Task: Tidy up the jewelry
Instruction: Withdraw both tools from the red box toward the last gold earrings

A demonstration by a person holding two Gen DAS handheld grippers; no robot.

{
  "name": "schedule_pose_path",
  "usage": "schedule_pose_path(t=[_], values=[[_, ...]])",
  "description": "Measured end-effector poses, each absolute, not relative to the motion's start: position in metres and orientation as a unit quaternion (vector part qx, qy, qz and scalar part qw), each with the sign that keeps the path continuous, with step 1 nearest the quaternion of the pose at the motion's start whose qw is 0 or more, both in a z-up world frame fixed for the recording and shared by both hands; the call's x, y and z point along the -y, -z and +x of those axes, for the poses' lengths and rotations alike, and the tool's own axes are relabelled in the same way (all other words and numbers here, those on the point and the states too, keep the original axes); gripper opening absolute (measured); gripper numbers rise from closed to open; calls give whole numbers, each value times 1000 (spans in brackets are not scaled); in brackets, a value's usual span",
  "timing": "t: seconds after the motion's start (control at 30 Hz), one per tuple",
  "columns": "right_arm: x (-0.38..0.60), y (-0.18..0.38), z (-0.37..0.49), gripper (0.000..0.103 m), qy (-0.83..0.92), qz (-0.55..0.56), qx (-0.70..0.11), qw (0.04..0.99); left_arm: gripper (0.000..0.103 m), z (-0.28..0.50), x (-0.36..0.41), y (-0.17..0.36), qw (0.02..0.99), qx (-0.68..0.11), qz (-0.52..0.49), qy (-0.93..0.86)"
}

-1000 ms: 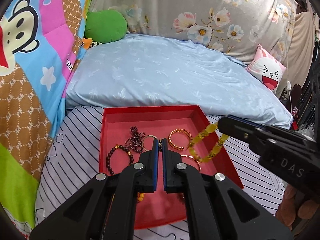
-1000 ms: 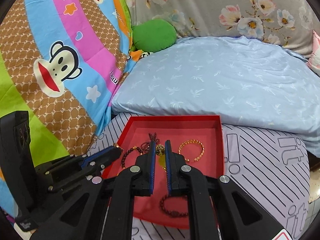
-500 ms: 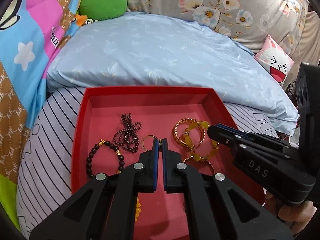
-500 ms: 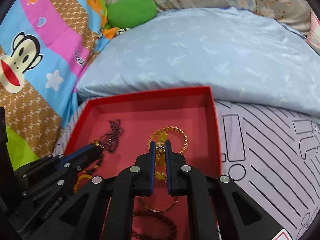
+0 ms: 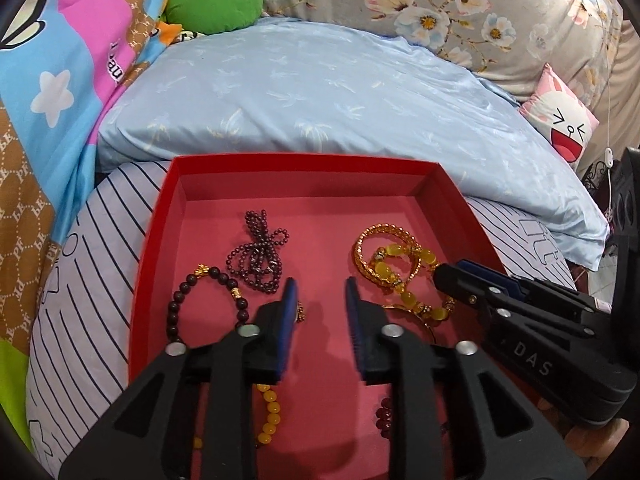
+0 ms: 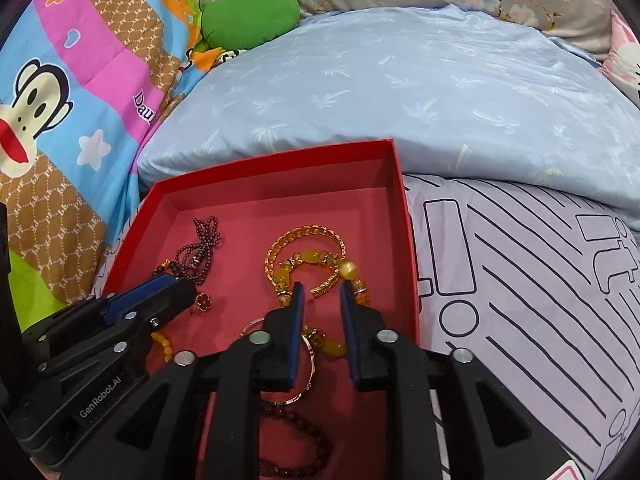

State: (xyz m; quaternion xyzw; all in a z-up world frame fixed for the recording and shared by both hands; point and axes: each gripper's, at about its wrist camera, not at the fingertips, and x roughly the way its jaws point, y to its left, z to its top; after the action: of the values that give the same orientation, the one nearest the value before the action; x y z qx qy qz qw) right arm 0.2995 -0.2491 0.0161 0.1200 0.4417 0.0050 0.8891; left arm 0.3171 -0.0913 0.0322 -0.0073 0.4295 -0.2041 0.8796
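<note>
A red tray (image 5: 304,168) (image 6: 406,216) lies on the striped bedding and holds several pieces of jewelry. My left gripper (image 5: 320,292) is open and empty above the tray's middle, with a small red flower ring (image 6: 202,302) by its left finger. My right gripper (image 6: 321,296) is open and empty over the yellow bead bracelet (image 5: 394,280) (image 6: 310,258), which lies on a gold bangle (image 5: 370,238) (image 6: 298,238). A dark garnet strand (image 5: 256,252) (image 6: 200,248) and a dark bead bracelet (image 5: 208,280) lie at the tray's left.
A light blue pillow (image 5: 320,92) lies behind the tray. A green cushion (image 5: 214,2) and a cartoon quilt (image 6: 60,100) stand at the left. A pink bunny cushion (image 5: 560,128) is at the right. A thin gold ring bangle (image 6: 306,372) and brown beads (image 6: 300,440) lie near the tray's front.
Both grippers have opened. The yellow bead bracelet has left my right gripper and lies on the gold bangle. The flower ring has left my left gripper and rests in the tray.
</note>
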Motion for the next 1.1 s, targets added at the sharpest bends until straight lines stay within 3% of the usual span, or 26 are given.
schedule_pose_path(t=[0.13, 1.1], values=[[248, -25, 294, 28, -5, 117, -432, 894, 36, 315, 86, -37, 884, -424, -10, 197], [213, -68, 150, 35, -28, 108, -402, 909, 40, 198, 29, -85, 899, -390, -37, 197]])
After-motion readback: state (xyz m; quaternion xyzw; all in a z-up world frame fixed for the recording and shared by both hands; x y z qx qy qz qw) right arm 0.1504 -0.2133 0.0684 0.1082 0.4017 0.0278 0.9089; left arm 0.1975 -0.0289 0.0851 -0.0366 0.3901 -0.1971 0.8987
